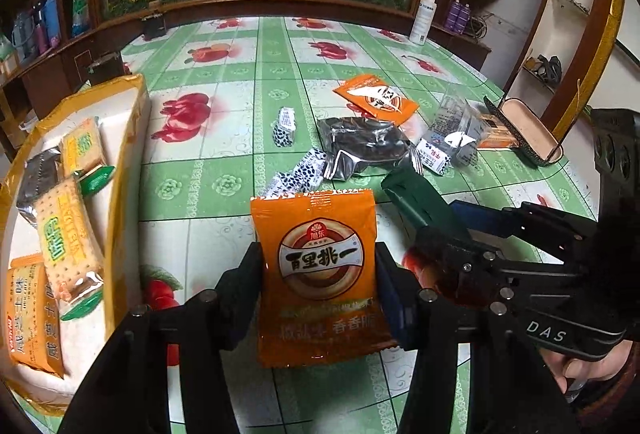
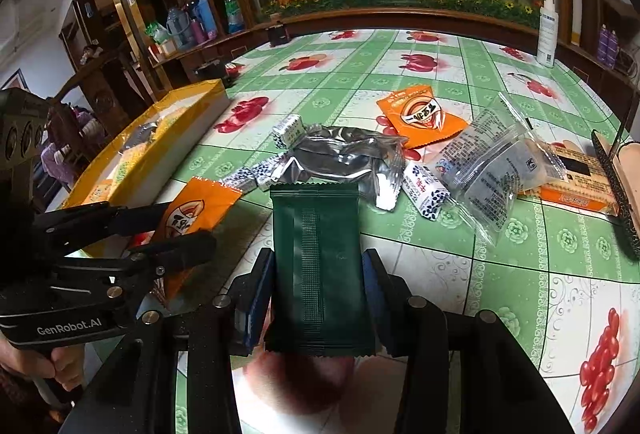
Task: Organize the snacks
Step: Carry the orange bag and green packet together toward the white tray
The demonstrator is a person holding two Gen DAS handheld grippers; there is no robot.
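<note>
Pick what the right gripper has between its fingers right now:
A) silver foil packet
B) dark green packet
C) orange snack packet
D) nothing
B: in the right wrist view the right gripper is clamped on the dark green packet, while the orange snack packet sits in the left gripper and the silver foil packet lies on the table.

Both claws, left [image 1: 318,270] and right [image 2: 318,274], clamped.

Box [image 1: 132,122] at table's [image 1: 240,46] left — loose packets [image 1: 360,150] scattered right
</note>
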